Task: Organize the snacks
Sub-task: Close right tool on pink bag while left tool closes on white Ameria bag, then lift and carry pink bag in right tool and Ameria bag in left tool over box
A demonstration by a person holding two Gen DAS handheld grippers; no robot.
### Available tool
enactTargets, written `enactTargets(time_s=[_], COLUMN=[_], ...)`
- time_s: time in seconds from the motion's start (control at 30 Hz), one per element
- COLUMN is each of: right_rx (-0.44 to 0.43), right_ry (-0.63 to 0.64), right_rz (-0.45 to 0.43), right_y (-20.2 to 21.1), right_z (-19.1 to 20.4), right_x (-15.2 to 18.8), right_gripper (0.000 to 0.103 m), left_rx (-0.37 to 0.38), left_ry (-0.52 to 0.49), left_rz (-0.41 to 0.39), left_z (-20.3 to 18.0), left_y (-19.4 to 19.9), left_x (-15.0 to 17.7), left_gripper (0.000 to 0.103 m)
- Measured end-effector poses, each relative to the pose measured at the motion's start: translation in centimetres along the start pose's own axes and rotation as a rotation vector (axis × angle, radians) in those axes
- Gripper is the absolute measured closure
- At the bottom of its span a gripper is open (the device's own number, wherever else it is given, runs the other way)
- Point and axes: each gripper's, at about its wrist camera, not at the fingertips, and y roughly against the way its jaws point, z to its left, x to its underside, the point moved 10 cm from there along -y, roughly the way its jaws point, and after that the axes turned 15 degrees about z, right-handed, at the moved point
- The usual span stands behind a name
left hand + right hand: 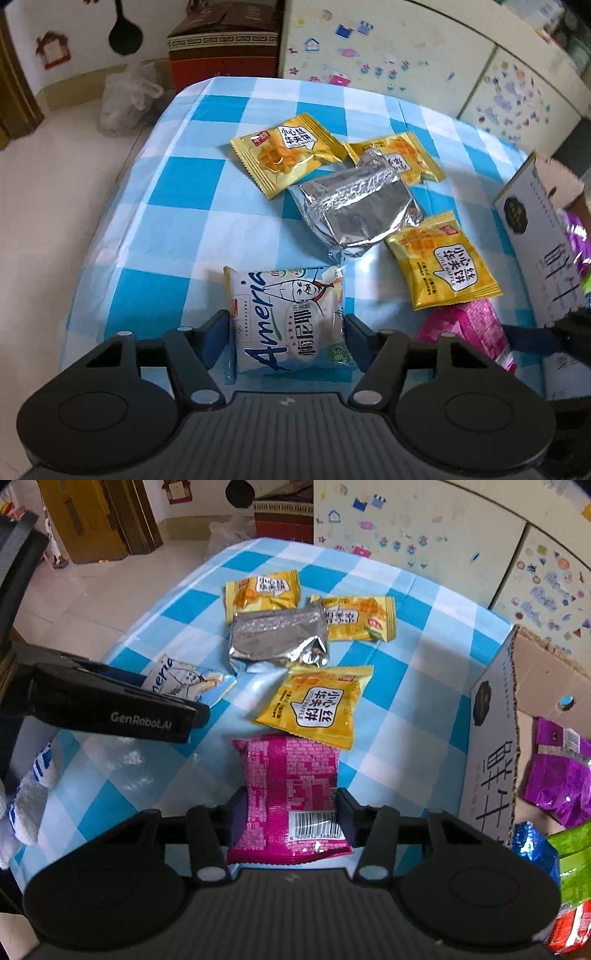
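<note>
Both cameras ride low on the hand-held grippers and look steeply down and forward across the table under its blue-and-white checked cloth (177, 192).

The left wrist view sits close above the near left of the table, with the left gripper (288, 325) filling its lower edge. It faces the sticker-covered cream cabinet (388, 48) beyond the far edge.

The right wrist view sits further right, just as close, over the right gripper (290, 805). It sees the left gripper from the side at its left edge.

Both views share the crumpled silver foil packet (351, 210) mid-table, the yellow waffle packets around it, and the white-sided cardboard box (495, 746) at right.
</note>
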Motion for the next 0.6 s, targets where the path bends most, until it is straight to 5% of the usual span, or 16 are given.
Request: enactTargets(time_s=[0.6], right_rx=[-0.076], right_ry=[-0.053], right_rz=[-0.153], right_y=[5.7], right_z=[0.7], right_x=[0.7], right_gripper=[0.053], left_rx=[0.011], left_ry=[0.025], left_rz=[-0.099], left_z=[-0.8], left_y=[5.4], left_x=[0.2], left_gripper=[0.032])
